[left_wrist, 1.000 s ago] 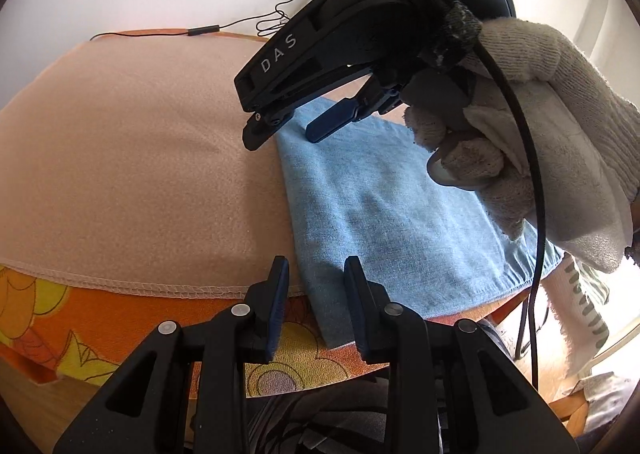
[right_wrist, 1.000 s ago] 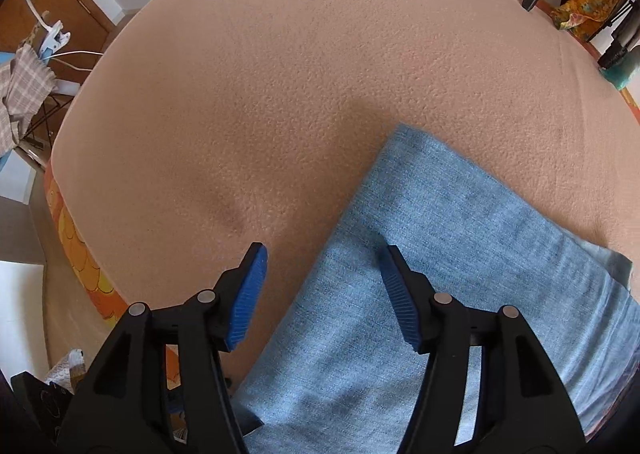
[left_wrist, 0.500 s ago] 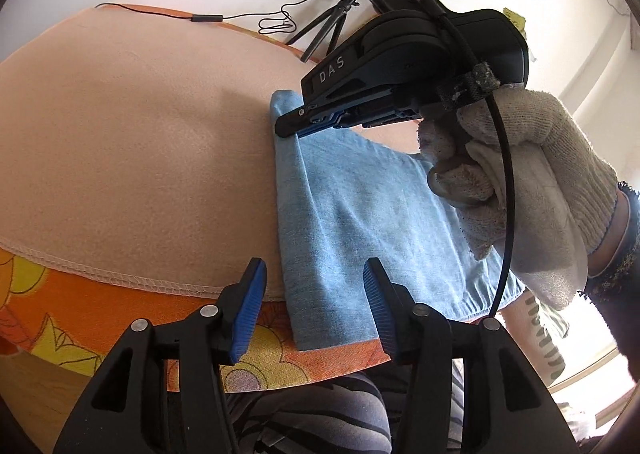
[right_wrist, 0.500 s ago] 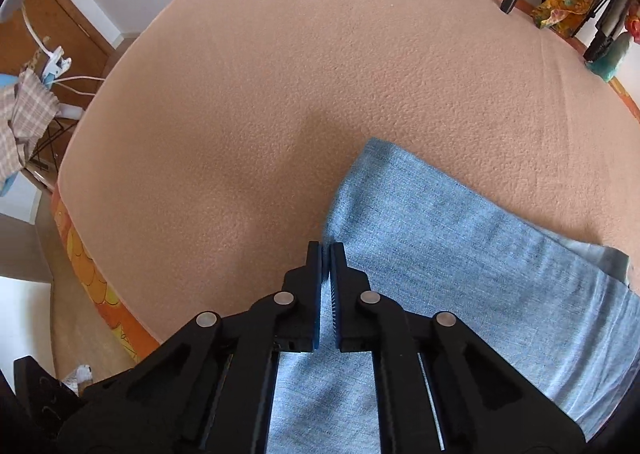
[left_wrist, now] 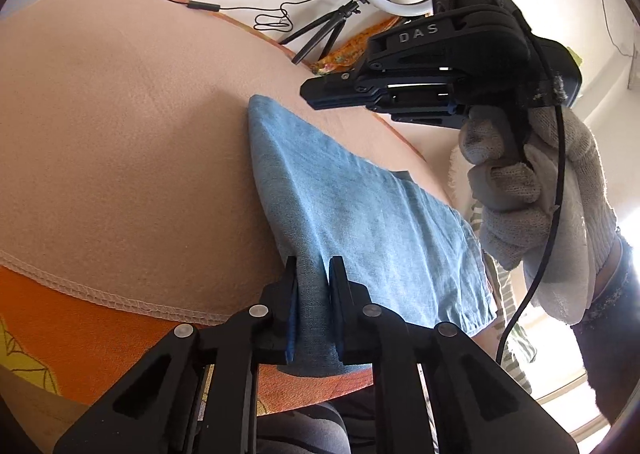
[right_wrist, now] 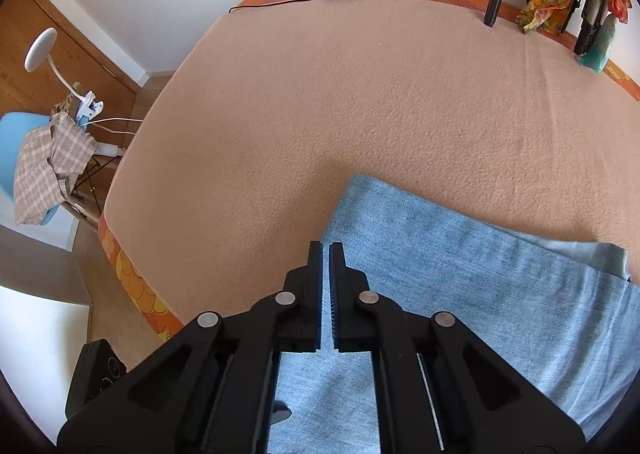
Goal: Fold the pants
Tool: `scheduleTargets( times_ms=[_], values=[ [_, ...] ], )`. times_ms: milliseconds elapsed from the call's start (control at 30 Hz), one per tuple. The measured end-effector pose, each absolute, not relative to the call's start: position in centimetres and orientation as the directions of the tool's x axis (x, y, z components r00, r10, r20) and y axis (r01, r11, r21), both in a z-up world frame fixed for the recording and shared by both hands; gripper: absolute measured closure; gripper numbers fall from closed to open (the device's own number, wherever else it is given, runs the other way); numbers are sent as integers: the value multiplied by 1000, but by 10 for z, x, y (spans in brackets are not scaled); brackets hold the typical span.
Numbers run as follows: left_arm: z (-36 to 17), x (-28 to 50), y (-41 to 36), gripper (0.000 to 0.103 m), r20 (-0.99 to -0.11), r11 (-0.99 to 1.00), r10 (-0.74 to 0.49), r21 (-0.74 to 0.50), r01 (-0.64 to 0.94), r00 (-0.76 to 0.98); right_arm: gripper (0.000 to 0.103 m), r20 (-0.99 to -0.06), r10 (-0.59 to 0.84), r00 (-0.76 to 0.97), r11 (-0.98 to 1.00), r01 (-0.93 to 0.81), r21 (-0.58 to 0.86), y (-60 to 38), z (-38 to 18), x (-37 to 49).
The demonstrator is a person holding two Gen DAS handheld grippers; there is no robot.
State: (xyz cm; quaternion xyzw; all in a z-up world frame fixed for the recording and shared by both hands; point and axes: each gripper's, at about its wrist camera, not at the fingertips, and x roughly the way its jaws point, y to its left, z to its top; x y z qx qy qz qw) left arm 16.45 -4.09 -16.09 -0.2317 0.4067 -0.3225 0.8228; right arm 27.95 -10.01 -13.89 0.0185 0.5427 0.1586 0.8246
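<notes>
My left gripper [left_wrist: 313,308] pinches the pants' [left_wrist: 360,222] near corner at the bed [left_wrist: 120,134] edge; their length runs away (right gripper [right_wrist: 325,290] closed empty above).

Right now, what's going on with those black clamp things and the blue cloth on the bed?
A person with gloved hands is folding blue pants on a peach blanket, using two hand-held grippers. The left gripper has just closed on the near edge of the pants, and the cloth sits pinched between its pads. The right gripper is shut with nothing in it, raised above the far end of the pants.
</notes>
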Motion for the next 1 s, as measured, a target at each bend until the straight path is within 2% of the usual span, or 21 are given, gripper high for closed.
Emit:
scheduleTargets(
  times_ms=[33, 67, 100, 300, 333, 367, 433, 467, 500, 533, 567, 633, 700, 767, 1000],
  values=[
    [-156, 162, -43, 92, -514, 687, -718, -632, 358, 469, 73, -892, 275, 358, 950, -242, 196, -97, -141, 281],
    [-149, 161, -46, 93, -508, 689, -717, -621, 374, 477, 50, -896, 268, 354, 952, -241, 190, -87, -148, 284],
    [-144, 159, -49, 93, -502, 690, -717, -610, 388, 484, 43, -899, 264, 349, 952, -245, 185, -83, -151, 284],
    [-124, 149, -67, 93, -495, 701, -712, -544, 461, 498, 41, -941, 130, 313, 957, -288, 36, -60, -169, 286],
    [-122, 147, -69, 93, -496, 705, -709, -535, 466, 501, 49, -943, 104, 316, 957, -290, 8, -59, -171, 286],
    [-121, 146, -71, 93, -503, 713, -701, -524, 467, 506, 70, -944, 84, 318, 958, -286, -11, -60, -173, 286],
    [-122, 145, -73, 91, -522, 731, -682, -507, 456, 513, 82, -946, 108, 307, 960, -278, 20, -66, -174, 287],
    [-123, 145, -73, 82, -534, 744, -667, -500, 442, 520, 90, -940, 127, 315, 963, -266, 41, -72, -172, 287],
    [-123, 143, -72, 76, -540, 753, -658, -497, 432, 525, 92, -935, 144, 323, 965, -254, 61, -79, -170, 287],
    [-125, 143, -73, 62, -549, 758, -652, -494, 426, 523, 94, -929, 166, 330, 967, -240, 87, -86, -167, 287],
    [-127, 143, -75, 59, -554, 756, -654, -494, 429, 515, 95, -923, 187, 336, 967, -226, 114, -95, -165, 286],
    [-129, 142, -81, 60, -564, 750, -661, -485, 450, 495, 96, -909, 225, 352, 965, -208, 159, -107, -159, 283],
    [-130, 141, -88, 66, -558, 740, -673, -484, 468, 486, 96, -891, 256, 374, 962, -193, 195, -118, -153, 279],
    [-129, 142, -92, 84, -546, 723, -690, -496, 480, 475, 97, -874, 281, 395, 957, -182, 226, -128, -146, 273],
    [-107, 137, -113, 89, -489, 673, -738, -479, 564, 465, 97, -800, 380, 465, 925, -163, 344, -165, -121, 257]
  ],
)
